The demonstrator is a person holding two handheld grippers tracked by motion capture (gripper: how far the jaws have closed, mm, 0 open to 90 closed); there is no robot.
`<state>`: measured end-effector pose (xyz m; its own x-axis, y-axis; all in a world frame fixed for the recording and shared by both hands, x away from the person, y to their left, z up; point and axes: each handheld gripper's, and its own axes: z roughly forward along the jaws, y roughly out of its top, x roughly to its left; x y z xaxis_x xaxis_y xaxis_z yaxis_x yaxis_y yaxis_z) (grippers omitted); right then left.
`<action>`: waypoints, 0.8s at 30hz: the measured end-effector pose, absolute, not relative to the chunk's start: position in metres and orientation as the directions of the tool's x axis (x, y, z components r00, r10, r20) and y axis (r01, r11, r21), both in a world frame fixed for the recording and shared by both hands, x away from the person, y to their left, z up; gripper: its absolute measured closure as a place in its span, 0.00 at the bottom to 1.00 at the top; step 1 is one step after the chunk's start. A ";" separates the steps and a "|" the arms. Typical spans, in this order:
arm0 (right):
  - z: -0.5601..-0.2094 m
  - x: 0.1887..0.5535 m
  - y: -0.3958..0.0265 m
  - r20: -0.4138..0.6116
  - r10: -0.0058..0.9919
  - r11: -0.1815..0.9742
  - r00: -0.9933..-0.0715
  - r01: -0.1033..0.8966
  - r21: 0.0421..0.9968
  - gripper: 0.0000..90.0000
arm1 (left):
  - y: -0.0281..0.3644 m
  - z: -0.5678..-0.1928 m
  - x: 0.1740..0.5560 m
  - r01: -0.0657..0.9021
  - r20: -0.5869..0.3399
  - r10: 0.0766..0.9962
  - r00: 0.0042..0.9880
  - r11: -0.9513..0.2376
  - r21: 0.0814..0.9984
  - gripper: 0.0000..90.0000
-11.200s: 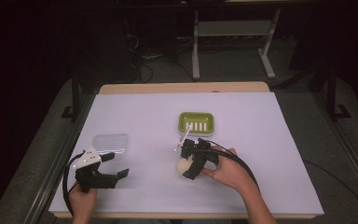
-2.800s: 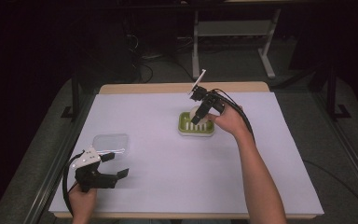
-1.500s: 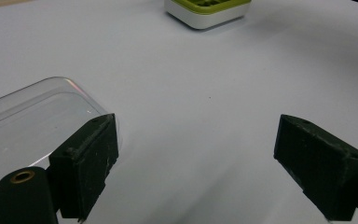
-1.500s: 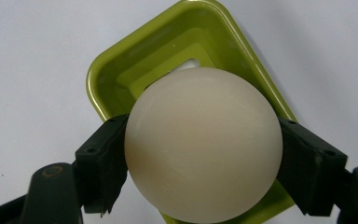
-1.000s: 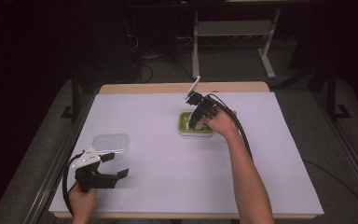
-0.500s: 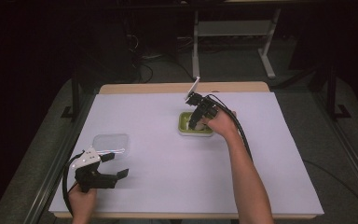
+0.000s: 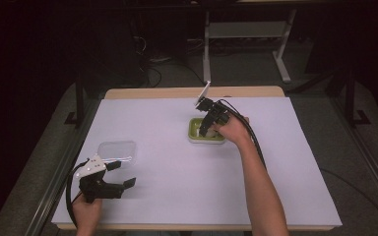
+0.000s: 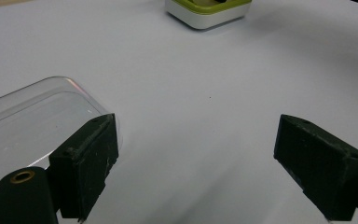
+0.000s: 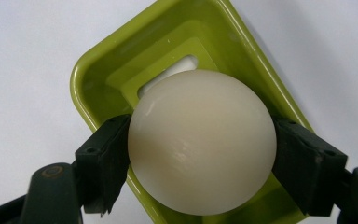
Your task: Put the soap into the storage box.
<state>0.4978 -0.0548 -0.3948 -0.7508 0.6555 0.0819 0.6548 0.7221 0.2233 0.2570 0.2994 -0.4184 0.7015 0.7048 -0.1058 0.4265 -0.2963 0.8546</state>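
A dark room with cables and a metal frame on the floor fills the top of the high view; below it a white counter (image 7: 177, 147) with a wooden far edge takes up the middle of the frame.

At the lower left, a hand (image 7: 86, 212) comes up from the bottom edge and holds the left claw (image 7: 120, 183) low over the counter, pointing toward the right of the frame. Just above it in the frame lies a clear lid (image 7: 117, 151), flat on the white surface. In the left gripper view the jaws stand wide apart with nothing between them; the lid (image 8: 32, 121) sits beside the left jaw, and bare counter runs up to the tray (image 8: 208, 11) at the top edge.

Between the lid and the tray the counter is bare, and there is bare counter below them too.

Right of centre, a forearm reaches up from the bottom edge to the green tray (image 7: 197, 135), the hand bent down over it with the right claw (image 7: 205, 129) tilted into it. In the right gripper view that claw (image 9: 200, 154) is clamped on a pale ball (image 9: 201, 142), one jaw on each side, right above the tray (image 9: 98, 79). Whether the ball touches the tray floor cannot be told.
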 end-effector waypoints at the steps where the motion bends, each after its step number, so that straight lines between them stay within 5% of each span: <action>1: -0.395 0.498 -0.054 0.084 0.657 0.720 -0.749 0.657 0.223 0.26 | 0.299 -0.418 0.257 0.425 -0.104 0.704 0.703 -0.298 0.855 0.14; 9: -0.380 0.496 -0.059 0.068 0.653 0.708 -0.754 0.640 0.300 0.35 | 0.299 -0.418 0.257 0.423 -0.101 0.703 0.704 -0.301 0.855 0.14; 24: -0.363 0.483 -0.078 0.097 0.652 0.692 -0.752 0.642 0.330 0.29 | 0.299 -0.418 0.258 0.424 -0.097 0.700 0.707 -0.310 0.851 0.14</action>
